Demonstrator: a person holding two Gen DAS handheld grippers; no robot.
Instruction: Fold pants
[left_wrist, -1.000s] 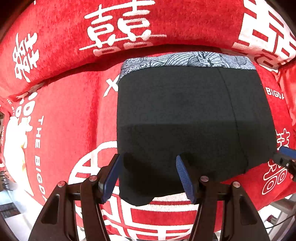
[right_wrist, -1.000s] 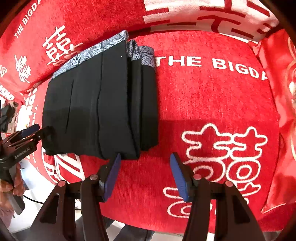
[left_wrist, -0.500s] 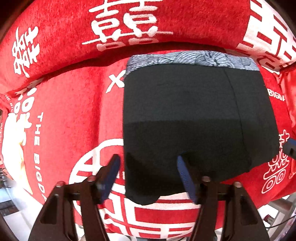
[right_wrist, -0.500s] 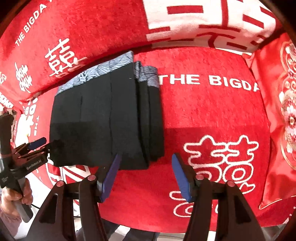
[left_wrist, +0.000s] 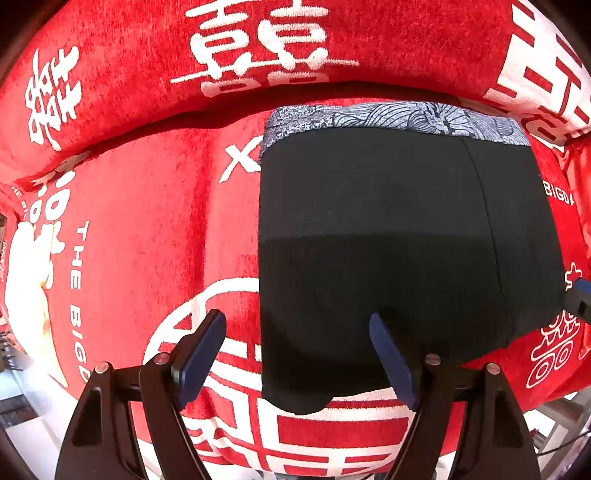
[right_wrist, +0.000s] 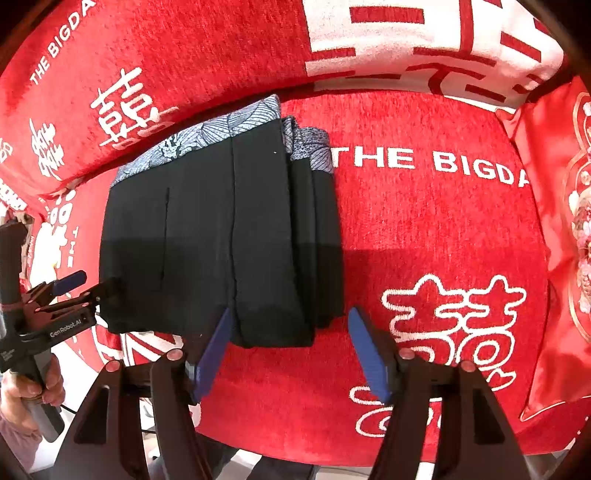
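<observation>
The black pants (left_wrist: 399, 240) lie folded into a thick rectangle on the red seat, with a grey-blue patterned waistband (left_wrist: 388, 116) at the far edge. My left gripper (left_wrist: 297, 354) is open around the pants' near left corner, close above the cloth. In the right wrist view the pants (right_wrist: 221, 240) show stacked folds on their right side. My right gripper (right_wrist: 288, 349) is open just in front of the near right corner. The left gripper (right_wrist: 79, 286) also shows there, at the pants' left corner.
The red sofa seat cover (right_wrist: 443, 229) with white characters and lettering spreads to the right of the pants. A red backrest (left_wrist: 147, 55) rises behind. A red embroidered cushion (right_wrist: 565, 240) stands at the right. The seat's front edge (left_wrist: 295, 469) is just below the grippers.
Both grippers have drawn back slightly toward the seat's front edge and stayed open. The folded pants have not moved.
</observation>
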